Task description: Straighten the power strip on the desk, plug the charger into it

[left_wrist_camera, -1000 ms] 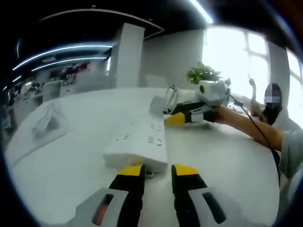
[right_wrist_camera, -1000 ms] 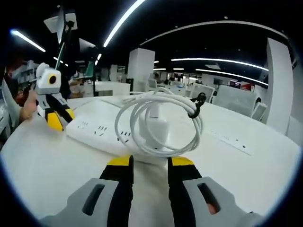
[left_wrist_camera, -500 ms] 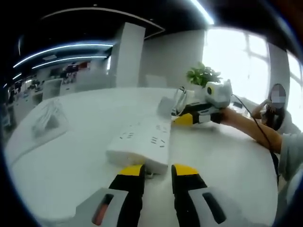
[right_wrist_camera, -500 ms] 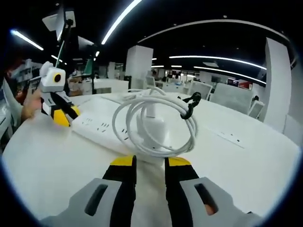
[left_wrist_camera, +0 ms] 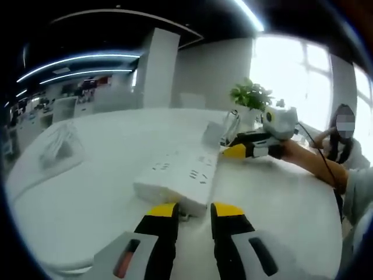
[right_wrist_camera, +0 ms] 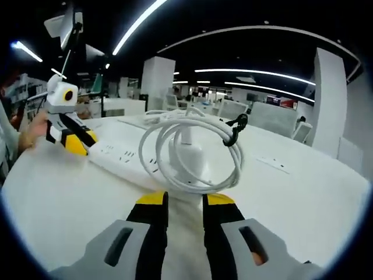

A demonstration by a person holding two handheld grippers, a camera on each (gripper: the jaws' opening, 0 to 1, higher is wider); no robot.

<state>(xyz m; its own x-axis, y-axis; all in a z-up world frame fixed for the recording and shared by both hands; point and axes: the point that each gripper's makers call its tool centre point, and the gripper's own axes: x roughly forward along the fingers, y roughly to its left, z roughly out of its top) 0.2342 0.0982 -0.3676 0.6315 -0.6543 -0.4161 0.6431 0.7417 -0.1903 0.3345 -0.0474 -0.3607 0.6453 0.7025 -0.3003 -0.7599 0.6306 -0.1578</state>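
Observation:
A white power strip (left_wrist_camera: 178, 177) lies flat on the white desk (left_wrist_camera: 87, 204), running away from my left gripper (left_wrist_camera: 194, 211). The left jaws stand close together at its near end, with a short bit of its cord (left_wrist_camera: 184, 215) between them. The strip (right_wrist_camera: 119, 158) also lies across the right gripper view, where the left gripper (right_wrist_camera: 73, 143) sits at its far end. A white charger (right_wrist_camera: 186, 158) wrapped in a coiled white cable (right_wrist_camera: 233, 157) stands just ahead of my right gripper (right_wrist_camera: 184, 202), whose jaws are narrowed on it. From the left gripper view, the right gripper (left_wrist_camera: 236, 151) holds the charger (left_wrist_camera: 212, 133) over the strip's far end.
A potted plant (left_wrist_camera: 252, 94) stands behind the right gripper. A person's forearm (left_wrist_camera: 317, 166) reaches in from the right. A white bundle (left_wrist_camera: 58, 149) lies at the desk's left. A flush socket panel (right_wrist_camera: 274, 165) is set in the desk to the right.
The right gripper's jaws closed in a little on the charger. It carried the charger rightwards along the strip's far end. The left gripper kept its place at the strip.

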